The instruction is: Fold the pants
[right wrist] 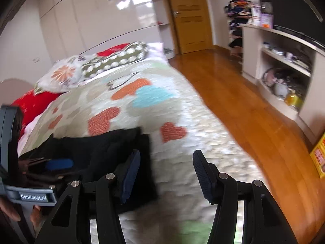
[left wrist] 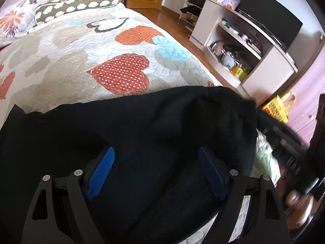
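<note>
The black pants (left wrist: 142, 126) lie bunched and folded over on the heart-patterned quilt (left wrist: 85, 57) near the bed's foot. My left gripper (left wrist: 156, 152) is open, its blue pads spread just above the pants, holding nothing. In the right wrist view the pants (right wrist: 105, 148) lie at lower left on the quilt (right wrist: 182, 158). My right gripper (right wrist: 166, 158) is open and empty, above the quilt just right of the pants' edge. The left gripper (right wrist: 59, 163) shows at the far left over the pants.
Pillows (left wrist: 79, 6) lie at the head of the bed. A white shelf unit (right wrist: 284, 65) with clutter and a dark TV stands across the wooden floor (right wrist: 243, 109). A yellow bag (left wrist: 278, 107) sits on the floor by the bed's corner. A wooden door (right wrist: 189, 14) is at the back.
</note>
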Motion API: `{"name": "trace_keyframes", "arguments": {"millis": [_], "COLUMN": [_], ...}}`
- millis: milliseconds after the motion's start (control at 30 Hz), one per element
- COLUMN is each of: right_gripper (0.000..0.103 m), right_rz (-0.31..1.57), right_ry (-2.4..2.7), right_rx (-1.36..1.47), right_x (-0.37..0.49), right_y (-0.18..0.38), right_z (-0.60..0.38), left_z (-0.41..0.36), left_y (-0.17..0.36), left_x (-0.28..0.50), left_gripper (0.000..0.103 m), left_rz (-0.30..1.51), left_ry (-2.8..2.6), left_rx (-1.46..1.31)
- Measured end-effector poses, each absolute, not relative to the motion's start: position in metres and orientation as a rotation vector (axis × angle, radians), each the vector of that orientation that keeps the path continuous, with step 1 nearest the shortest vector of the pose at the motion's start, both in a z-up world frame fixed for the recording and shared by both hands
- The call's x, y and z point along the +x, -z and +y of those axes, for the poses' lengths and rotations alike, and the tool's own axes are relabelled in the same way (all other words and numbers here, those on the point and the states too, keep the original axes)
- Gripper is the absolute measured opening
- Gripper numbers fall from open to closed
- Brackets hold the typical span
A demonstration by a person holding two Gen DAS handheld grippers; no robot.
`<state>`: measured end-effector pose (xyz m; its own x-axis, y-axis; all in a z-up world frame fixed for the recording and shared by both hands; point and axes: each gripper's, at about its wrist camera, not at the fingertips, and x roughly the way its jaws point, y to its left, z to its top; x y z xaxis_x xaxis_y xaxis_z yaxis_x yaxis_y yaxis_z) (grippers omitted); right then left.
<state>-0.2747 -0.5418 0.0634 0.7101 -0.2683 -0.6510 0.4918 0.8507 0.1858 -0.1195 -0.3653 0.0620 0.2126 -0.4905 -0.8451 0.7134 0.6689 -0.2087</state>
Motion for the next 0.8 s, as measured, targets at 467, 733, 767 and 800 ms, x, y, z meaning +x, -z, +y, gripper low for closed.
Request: {"name": "trace_keyframes", "arguments": {"millis": [467,733,767,800], "right_gripper": [0.071,0.083,0.083,0.083], "right_rz": [0.768,0.723,0.721,0.712], "right_ry": [0.079,0.067,0.067,0.067], "right_rx": [0.509,0.583,0.584,0.594], "right_x": [-0.278,-0.270,-0.268,-0.267], "right_y": [-0.041,-0.027,-0.027,-0.026], "right_z": [-0.519,-0.520,-0.521,-0.522], "left_z": [-0.387,-0.436,-0.443,-0.448], "left_y": [-0.084,-0.066,-0.062,-0.061], "left_x": [-0.078,-0.072,-0.073,-0.076], "left_gripper": [0.085,0.085,0.085,0.085], "left_rz": [0.980,1.015,1.019,1.017], "left_ry": [0.933,1.116,1.121,1.127], "left_rx": [0.339,0.444,0.464,0.476]}}
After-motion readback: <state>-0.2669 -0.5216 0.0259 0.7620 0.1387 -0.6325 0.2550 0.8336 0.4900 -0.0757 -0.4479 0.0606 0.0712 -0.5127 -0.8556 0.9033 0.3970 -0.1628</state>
